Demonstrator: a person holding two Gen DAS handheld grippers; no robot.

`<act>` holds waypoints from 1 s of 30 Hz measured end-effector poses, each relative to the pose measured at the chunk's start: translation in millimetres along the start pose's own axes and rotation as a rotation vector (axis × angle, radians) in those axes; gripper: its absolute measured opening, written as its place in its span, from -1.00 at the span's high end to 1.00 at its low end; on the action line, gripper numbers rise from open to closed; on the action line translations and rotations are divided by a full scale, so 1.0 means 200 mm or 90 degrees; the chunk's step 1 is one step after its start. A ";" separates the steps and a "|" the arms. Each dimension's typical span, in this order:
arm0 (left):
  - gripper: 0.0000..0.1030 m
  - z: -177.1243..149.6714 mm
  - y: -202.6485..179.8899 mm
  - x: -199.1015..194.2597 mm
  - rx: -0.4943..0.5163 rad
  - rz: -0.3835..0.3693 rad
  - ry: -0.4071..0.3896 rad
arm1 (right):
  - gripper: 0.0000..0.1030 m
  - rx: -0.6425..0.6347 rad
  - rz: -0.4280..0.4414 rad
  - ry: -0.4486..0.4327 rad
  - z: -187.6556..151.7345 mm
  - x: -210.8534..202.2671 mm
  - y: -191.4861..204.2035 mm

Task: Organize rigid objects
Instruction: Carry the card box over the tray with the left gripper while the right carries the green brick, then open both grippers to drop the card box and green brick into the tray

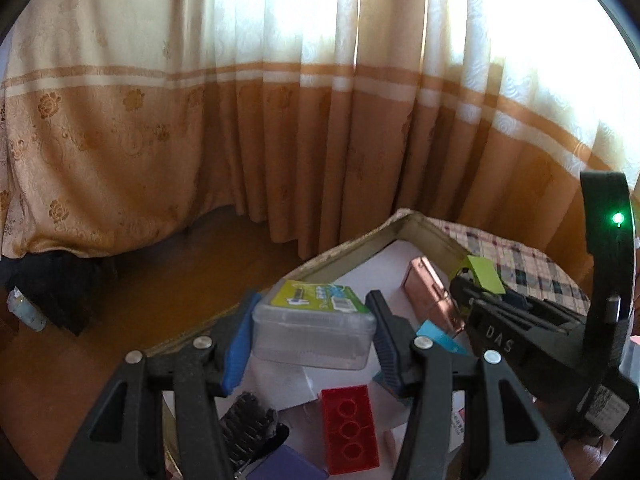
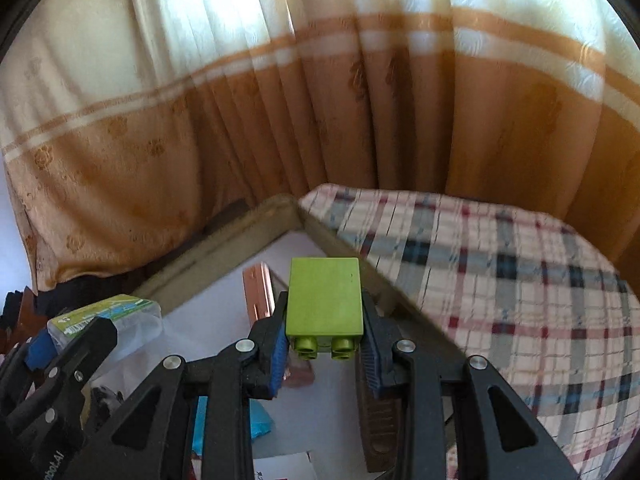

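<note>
My left gripper (image 1: 314,334) holds the clear plastic box (image 1: 314,330) with a green label between its blue pads. My right gripper (image 2: 324,344) is clamped narrow on the lime green brick (image 2: 325,302), studs toward the camera. I think I am carrying both to their places in the wooden tray (image 2: 256,224). Next, I need a free white spot ahead of the fingers. The copper case (image 2: 258,294) lies just left of the brick, and the tray wall is close on its right.
</note>
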State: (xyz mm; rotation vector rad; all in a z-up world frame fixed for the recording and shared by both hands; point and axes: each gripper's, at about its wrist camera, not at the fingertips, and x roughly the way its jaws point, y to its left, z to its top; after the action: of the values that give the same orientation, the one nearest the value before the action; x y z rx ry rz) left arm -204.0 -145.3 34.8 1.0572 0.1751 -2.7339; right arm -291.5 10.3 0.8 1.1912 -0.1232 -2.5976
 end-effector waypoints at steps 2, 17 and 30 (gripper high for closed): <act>-0.04 -0.01 -0.02 0.03 0.015 0.011 0.019 | 0.33 0.002 0.018 0.021 -0.01 0.03 0.00; -0.99 -0.08 0.06 0.04 -0.019 0.077 0.045 | -0.53 0.038 0.029 -0.038 -0.09 -0.09 -0.04; -0.99 -0.14 0.04 -0.03 0.007 0.097 0.031 | -0.53 0.005 0.000 -0.116 -0.25 -0.23 -0.04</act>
State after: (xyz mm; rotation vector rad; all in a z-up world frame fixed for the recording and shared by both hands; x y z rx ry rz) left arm -180.4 -147.0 18.0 1.0922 0.0826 -2.5780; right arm -227.0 32.6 0.1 0.9558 -0.1699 -2.7042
